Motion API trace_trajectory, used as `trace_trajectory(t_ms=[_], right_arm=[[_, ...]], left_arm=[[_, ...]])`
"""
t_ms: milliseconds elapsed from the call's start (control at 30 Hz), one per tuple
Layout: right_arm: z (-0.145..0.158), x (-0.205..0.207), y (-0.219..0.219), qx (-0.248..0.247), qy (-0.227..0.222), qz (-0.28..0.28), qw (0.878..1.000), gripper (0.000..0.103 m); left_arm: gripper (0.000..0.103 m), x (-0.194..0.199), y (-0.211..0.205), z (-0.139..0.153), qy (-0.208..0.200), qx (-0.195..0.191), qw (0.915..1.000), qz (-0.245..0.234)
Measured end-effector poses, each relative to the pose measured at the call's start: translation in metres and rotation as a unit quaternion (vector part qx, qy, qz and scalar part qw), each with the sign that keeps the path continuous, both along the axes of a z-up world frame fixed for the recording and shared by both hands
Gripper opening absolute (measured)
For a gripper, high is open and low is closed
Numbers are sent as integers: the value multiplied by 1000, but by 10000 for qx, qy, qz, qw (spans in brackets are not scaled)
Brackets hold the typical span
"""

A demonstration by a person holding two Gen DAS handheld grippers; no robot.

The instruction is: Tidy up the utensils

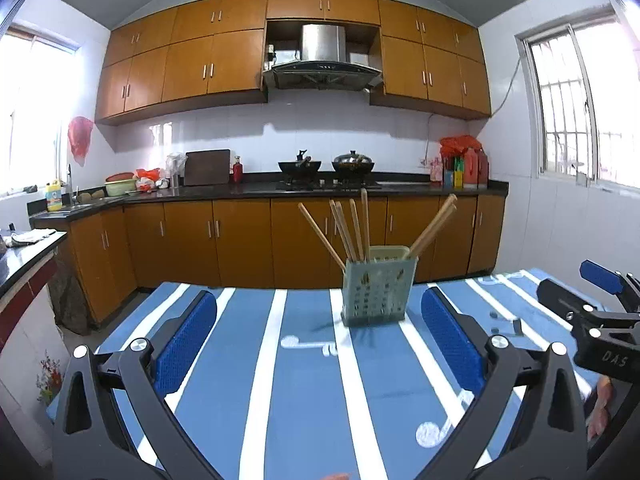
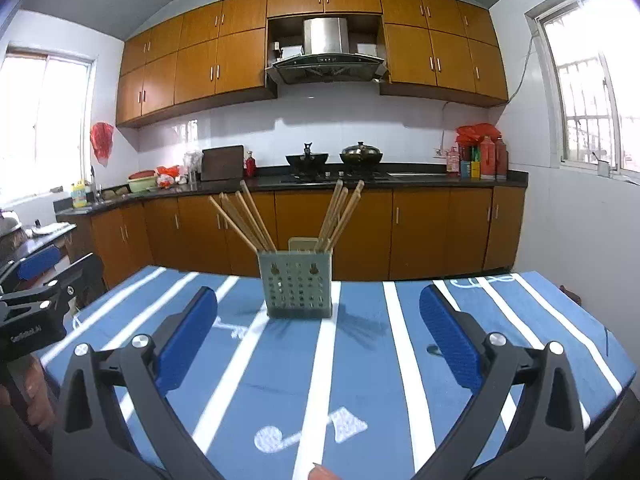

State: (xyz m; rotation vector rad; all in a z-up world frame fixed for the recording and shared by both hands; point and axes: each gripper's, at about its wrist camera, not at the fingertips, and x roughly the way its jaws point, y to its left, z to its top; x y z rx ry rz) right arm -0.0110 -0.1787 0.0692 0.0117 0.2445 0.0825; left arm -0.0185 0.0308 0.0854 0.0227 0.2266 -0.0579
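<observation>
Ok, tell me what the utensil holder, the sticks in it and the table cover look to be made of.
Utensil holder: likely moulded plastic, matt grey-green, with rows of punched holes.
Chopsticks: probably bamboo or wood, plain tan, no shine.
Table cover: blue with white stripes and printed shapes; woven cloth or coated sheet, the pictures leave that open.

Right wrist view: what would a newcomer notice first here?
A pale green perforated utensil holder stands upright on the blue striped tablecloth, with wooden chopsticks fanning out of it to both sides. The open right hand-held gripper frames it, empty. Behind, two black woks sit on the stove.
</observation>
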Motion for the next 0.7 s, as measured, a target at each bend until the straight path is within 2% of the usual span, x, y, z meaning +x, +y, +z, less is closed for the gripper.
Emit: trace_trajectory(t_ms=[133,333,700], right_arm=[[-18,-10,6,-127,-46,-34,9999,99],[-42,-18,15,-372,-34,-75,9993,99],[-62,-26,7,-159,73,4,9998,99]], left_arm=[[101,-7,-4,-13,84,39,10000,1],[101,-10,0,-38,358,-151,9992,88],[101,-25,0,-61,328,-89,9993,163]])
